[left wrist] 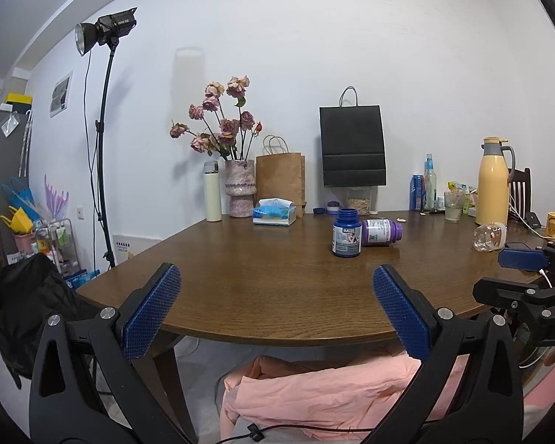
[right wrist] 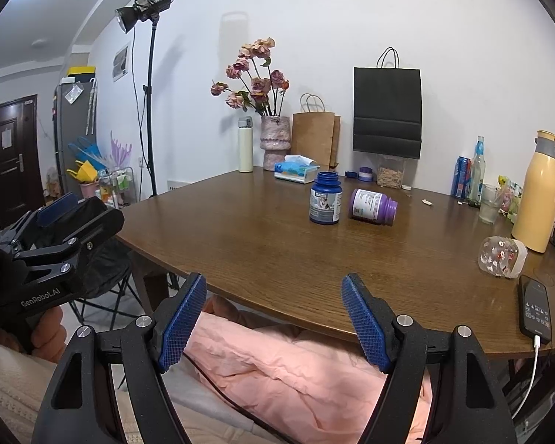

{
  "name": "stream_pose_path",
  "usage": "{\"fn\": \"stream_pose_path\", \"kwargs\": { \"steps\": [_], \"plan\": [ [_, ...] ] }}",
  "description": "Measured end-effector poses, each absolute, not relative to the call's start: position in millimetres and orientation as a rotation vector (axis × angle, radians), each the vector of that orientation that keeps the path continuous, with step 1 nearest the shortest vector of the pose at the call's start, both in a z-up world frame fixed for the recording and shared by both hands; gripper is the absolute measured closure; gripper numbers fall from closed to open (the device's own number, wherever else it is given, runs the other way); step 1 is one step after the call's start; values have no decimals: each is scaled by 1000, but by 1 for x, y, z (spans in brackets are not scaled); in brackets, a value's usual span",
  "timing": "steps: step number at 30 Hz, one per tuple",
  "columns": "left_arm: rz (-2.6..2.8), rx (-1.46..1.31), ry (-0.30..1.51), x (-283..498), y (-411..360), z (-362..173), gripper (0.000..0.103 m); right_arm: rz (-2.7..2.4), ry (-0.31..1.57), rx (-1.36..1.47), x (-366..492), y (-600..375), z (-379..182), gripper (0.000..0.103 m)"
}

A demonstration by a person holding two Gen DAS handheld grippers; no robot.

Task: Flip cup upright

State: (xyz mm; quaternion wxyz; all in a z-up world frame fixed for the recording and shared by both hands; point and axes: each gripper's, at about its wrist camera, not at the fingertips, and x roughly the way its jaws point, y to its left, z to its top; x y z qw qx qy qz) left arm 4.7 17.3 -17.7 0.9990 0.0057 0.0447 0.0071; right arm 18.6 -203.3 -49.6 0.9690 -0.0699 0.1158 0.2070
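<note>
Clear and slick, the cup (right wrist: 502, 257) lies on its side near the desk's (right wrist: 240, 244) right edge, beside the phone (right wrist: 535, 309). Both my claws, left (left wrist: 277, 310) and right (right wrist: 275, 322), hang open and empty; a clumsy pinch could roll it off.

Both wrist views face forward — low, sharing the table (left wrist: 277, 281).

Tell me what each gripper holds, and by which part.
Nothing. The left gripper and right gripper are both open and empty; the cup lies untouched on the table.
</note>
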Motion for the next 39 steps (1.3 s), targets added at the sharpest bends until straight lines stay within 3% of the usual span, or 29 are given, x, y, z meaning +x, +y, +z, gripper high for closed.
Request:
{"fn": "stream_pose_path", "kwargs": {
  "steps": [39],
  "plan": [
    [0, 28, 74, 8, 25, -16, 0, 412, 244, -128, 15, -201, -51, 23]
  ]
}}
